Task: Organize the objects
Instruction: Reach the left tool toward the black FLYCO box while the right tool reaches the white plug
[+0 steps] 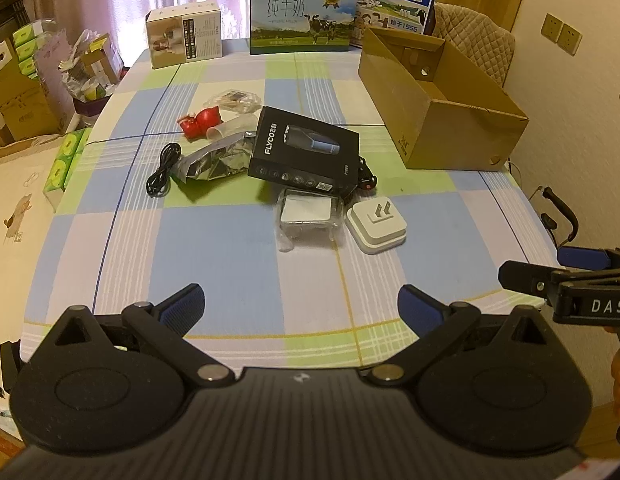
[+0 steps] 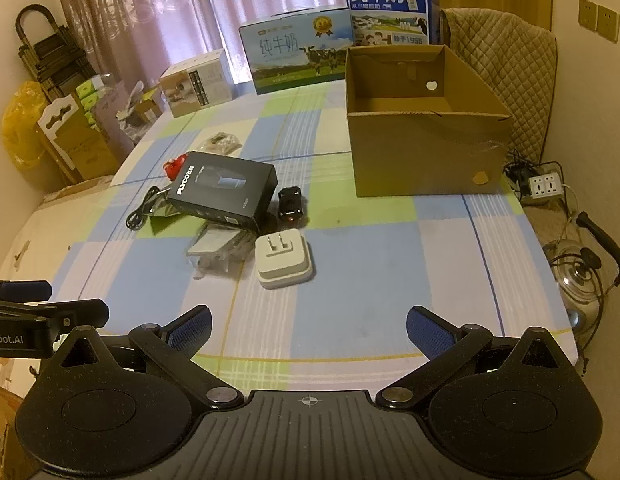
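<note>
Bench (image 1: 246, 248): clutter mid-cloth | cardboard box (image 2: 422, 152) empty, far right | left hand-held gripper (image 1: 300, 308) fingers apart, holding nothing | right hand-held gripper (image 2: 308, 328) fingers apart, holding nothing

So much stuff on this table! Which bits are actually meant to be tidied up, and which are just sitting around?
Probably for tidying, though that is a guess:
- black FLYCO box
- white plug adapter
- wrapped white item
- black cable
- foil bag
- red toy
- small black gadget
- open cardboard box, empty, the likely destination

Just lying about:
- milk cartons
- power strip
- kettle
</note>
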